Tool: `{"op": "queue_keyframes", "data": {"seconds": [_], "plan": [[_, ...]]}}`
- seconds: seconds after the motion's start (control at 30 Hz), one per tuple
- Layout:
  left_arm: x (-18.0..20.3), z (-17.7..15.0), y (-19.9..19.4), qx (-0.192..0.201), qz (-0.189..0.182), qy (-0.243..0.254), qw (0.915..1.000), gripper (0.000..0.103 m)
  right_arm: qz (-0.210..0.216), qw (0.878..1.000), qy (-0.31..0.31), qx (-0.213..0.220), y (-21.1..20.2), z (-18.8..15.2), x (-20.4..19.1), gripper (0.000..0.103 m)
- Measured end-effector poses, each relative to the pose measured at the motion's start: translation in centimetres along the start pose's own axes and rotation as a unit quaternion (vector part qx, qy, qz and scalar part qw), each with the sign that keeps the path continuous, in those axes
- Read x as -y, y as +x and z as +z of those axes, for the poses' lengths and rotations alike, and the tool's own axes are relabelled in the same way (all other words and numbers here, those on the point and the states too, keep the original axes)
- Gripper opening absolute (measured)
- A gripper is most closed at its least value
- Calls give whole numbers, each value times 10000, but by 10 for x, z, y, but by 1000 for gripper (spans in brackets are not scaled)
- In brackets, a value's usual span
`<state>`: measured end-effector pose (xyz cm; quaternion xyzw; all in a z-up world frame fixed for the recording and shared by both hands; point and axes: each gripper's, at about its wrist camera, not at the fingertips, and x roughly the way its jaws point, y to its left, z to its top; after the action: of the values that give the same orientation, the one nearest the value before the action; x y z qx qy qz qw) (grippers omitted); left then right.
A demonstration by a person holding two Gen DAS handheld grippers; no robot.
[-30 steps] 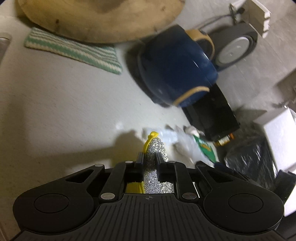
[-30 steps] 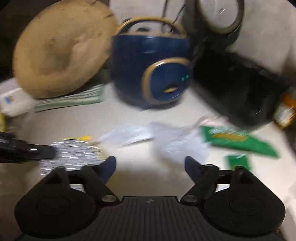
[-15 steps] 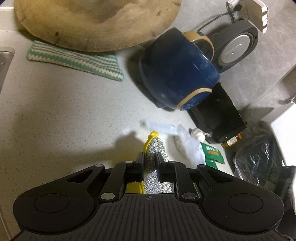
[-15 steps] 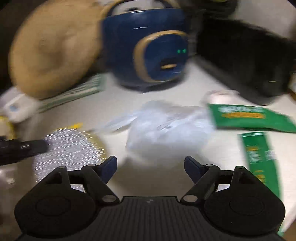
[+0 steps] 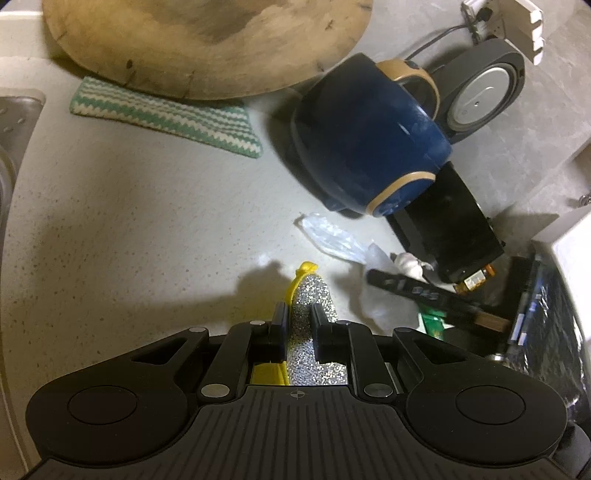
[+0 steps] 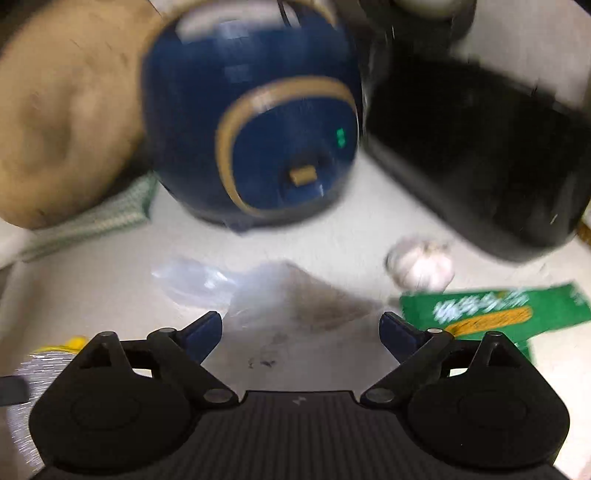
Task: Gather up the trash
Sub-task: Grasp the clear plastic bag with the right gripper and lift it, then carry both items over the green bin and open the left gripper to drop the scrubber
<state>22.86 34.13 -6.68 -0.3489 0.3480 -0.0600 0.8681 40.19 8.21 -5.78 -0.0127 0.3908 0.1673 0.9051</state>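
On the speckled pale countertop [image 5: 110, 221], left gripper [image 5: 297, 321] has its jaws clamped on a glittery silver wrapper [image 5: 312, 295] with a yellow edge, held just above the surface. Right gripper [image 6: 301, 325] has its jaws wide apart and just been opening further; a crumpled clear plastic bag [image 6: 295, 295] lies between the fingers, pads not pressing it. Right view, blurred, shows one garlic bulb [image 6: 421, 264] at 2 o'clock of the bag and one green printed sachet [image 6: 498, 310] at 3 o'clock. Glossy round blue cooker [image 5: 365, 140] with gold trim sits at 12 o'clock. Left view alone shows a round wooden board [image 5: 203, 44], one striped green-white knit cloth [image 5: 166, 118], a wall socket [image 5: 498, 18] and the sink edge [image 5: 14, 110].
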Motion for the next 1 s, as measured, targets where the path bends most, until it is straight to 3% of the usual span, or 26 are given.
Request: {"op": "queue_keyframes", "data": {"seconds": [0.03,0.07,0.1,0.17,0.27,0.47,0.6,0.83,1.0], "plan": [[2,-1,-2,35,15,28,10000,16,29,10000,8,-27,3,-3,-3,90],[4,-2,-3,54,31,43,10000,16,38,10000,-37,-20,3,-5,-5,81],[5,-4,-3,68,61,44,9999,16,42,9999,-139,-39,1,-6,-10,59],[8,-6,-1,66,145,28,9999,16,224,9991,-326,-135,-6,-7,-16,36],[20,-11,0,111,234,113,9996,16,691,9960,-552,-142,-31,-12,-20,20],[60,-35,-13,343,335,422,9980,16,1707,9845,-314,242,-109,-30,-7,17],[87,-61,-27,489,390,565,9964,16,2055,9766,-286,559,-150,-49,10,17],[138,-115,-26,-118,-277,858,9959,16,1799,9776,178,1079,-210,-93,73,17],[182,-153,-5,-723,-819,1401,9841,16,1093,9797,654,1548,-270,-131,135,17]]}}
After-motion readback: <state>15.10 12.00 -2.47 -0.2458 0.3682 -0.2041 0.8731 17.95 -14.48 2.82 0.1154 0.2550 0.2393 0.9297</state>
